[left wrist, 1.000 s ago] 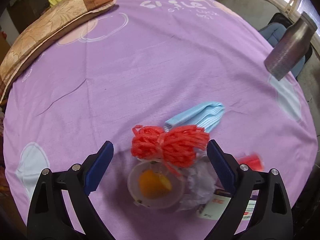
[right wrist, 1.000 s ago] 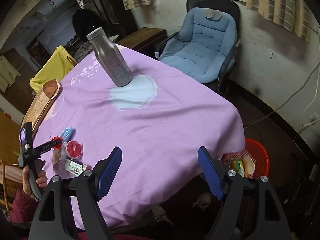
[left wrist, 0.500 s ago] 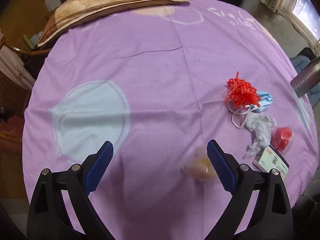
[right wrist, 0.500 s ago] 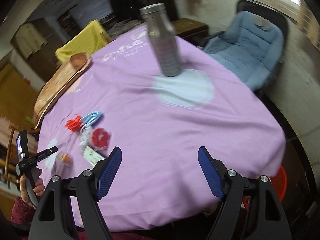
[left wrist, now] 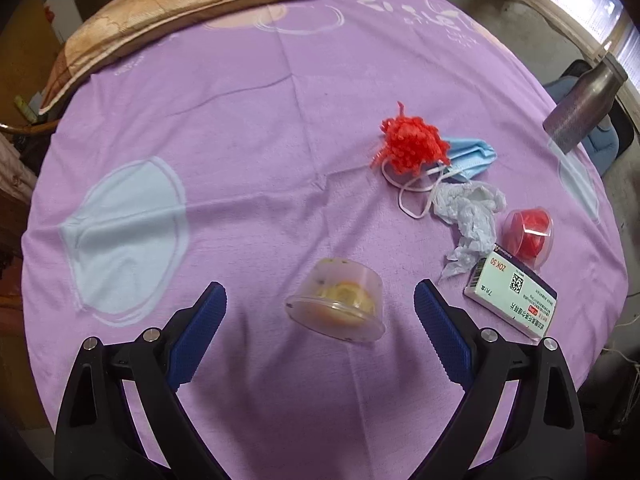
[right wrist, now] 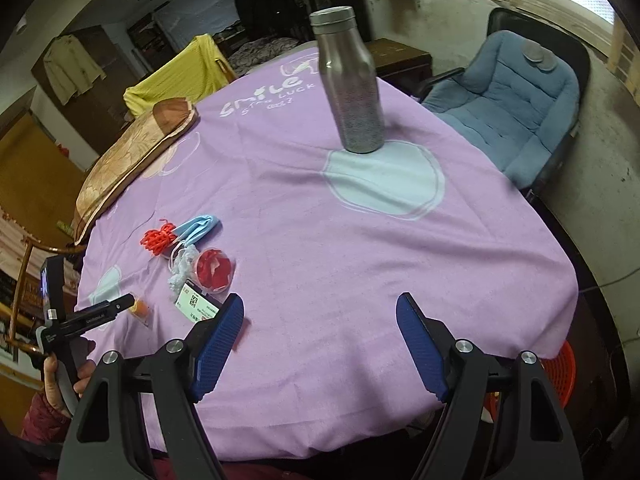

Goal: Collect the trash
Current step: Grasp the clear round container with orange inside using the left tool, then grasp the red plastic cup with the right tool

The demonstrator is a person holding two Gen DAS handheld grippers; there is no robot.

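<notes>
I hold the left gripper (left wrist: pixel 320 312) spread wide and empty, with the clear plastic cup (left wrist: pixel 336 306) tipped on its side directly ahead between the 2 blue pads, untouched, near the bed's near edge. Its rim faces me, so its axis runs along my line of reach. The right gripper (right wrist: pixel 320 346), also released and empty, hovers over bare purple sheet (right wrist: pixel 360 240) well to the cup's right, so I judge the left hand is nearer.
</notes>
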